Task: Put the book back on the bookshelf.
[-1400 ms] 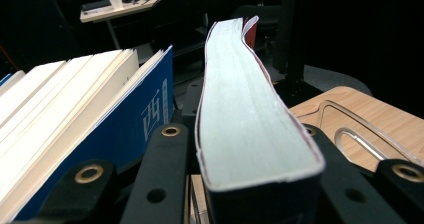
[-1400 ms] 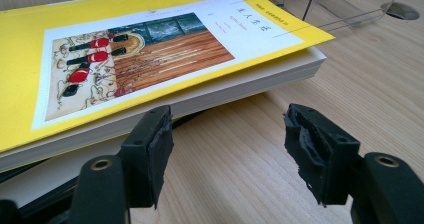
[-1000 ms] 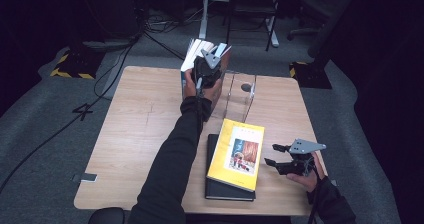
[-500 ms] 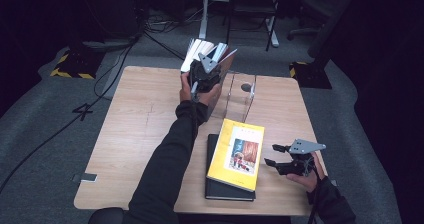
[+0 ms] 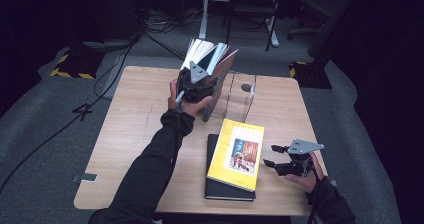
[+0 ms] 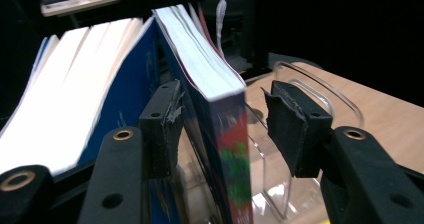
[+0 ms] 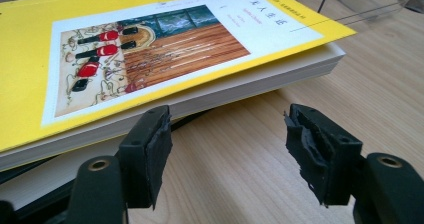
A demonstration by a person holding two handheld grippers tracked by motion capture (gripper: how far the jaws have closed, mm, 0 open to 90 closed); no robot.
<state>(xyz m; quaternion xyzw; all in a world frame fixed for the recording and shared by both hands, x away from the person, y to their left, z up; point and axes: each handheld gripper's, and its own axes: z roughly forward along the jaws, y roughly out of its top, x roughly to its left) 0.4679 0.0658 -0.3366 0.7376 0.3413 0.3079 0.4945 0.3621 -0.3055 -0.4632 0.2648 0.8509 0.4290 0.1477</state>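
Judging by the layout, several books are shelved near the table's far edge, one straddled unclamped by the left hand-held gripper, while two stacked books are left beside the open, empty right hand-held gripper.

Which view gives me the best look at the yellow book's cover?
The right gripper view: the yellow book lies close, cover picture and print sharp. The high view shows it whole but small, stacked on a black book.

Your high view looks down on the whole table from your side. Each gripper view sits very close. Your right gripper view shares the yellow book near the table's front edge.
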